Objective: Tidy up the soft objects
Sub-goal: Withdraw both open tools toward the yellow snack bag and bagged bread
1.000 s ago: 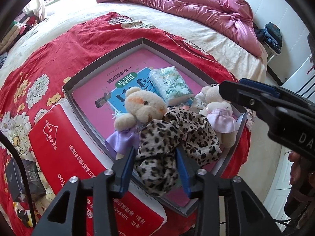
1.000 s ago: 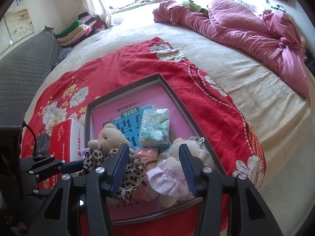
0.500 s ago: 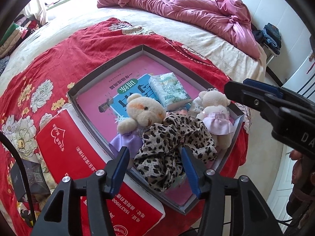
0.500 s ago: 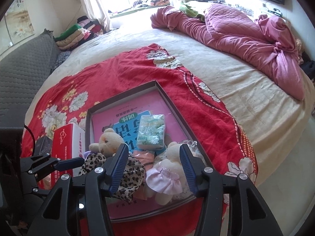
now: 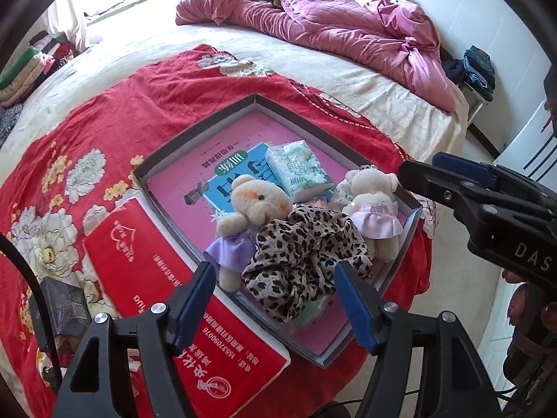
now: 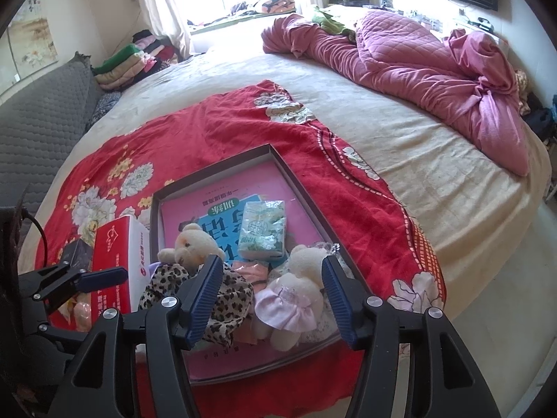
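A shallow grey box (image 5: 195,139) (image 6: 303,188) with a pink floor lies on a red floral blanket. In it are a cream bear in a lilac dress (image 5: 250,209) (image 6: 189,244), a smaller bear in a pink dress (image 5: 374,202) (image 6: 296,292), a leopard-print cloth (image 5: 303,257) (image 6: 222,299) and a tissue pack (image 5: 296,169) (image 6: 263,231). My left gripper (image 5: 275,303) is open and empty above the box's near edge. My right gripper (image 6: 271,299) is open and empty over the small bear, and shows at the right of the left wrist view (image 5: 480,188).
A red and white carton (image 5: 167,299) (image 6: 115,261) lies left of the box, with a dark small box (image 5: 64,306) beside it. A rumpled pink quilt (image 5: 348,31) (image 6: 435,69) lies at the bed's far side. Folded clothes (image 6: 128,62) are stacked at the far left.
Both grippers have drawn back and up from the box. The left gripper's fingers, which flanked the leopard cloth, now stand clear of it and wider apart.
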The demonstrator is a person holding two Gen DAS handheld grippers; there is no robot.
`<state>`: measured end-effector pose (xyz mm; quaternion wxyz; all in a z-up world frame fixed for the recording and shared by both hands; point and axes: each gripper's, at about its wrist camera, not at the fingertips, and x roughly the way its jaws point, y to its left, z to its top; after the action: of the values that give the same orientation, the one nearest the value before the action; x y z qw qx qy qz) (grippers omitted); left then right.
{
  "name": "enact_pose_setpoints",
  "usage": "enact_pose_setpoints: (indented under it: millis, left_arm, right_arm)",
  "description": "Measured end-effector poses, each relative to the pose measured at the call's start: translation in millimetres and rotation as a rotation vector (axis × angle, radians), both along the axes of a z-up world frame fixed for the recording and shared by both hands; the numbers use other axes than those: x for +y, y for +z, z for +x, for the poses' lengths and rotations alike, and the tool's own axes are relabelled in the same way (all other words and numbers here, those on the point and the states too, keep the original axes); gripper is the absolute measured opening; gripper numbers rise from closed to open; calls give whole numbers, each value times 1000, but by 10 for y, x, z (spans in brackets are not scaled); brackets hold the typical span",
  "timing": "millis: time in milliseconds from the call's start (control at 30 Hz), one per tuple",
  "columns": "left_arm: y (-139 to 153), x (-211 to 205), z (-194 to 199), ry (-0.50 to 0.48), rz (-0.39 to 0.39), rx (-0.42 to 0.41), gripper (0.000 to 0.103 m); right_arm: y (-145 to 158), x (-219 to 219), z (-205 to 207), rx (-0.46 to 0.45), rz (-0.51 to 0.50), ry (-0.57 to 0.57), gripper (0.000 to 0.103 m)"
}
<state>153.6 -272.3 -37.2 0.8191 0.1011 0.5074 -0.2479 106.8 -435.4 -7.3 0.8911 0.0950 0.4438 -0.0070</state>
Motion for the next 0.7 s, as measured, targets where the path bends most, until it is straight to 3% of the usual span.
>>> enact_pose_setpoints:
  millis: [67, 167, 400, 700]
  left_arm:
    - [34, 21, -22, 2, -5, -3, 71]
    - [106, 62, -71, 8, -7, -22, 81]
    - [298, 239, -199, 38, -13, -64, 87]
    - [525, 1007, -372, 169, -22, -92, 88]
  right_arm:
    - [26, 0, -32, -5, -8, -6, 63]
    - [92, 8, -101, -20, -19, -13, 69]
    - [265, 86, -276, -52, -34, -16, 74]
    - [489, 636, -402, -94, -48, 81, 74]
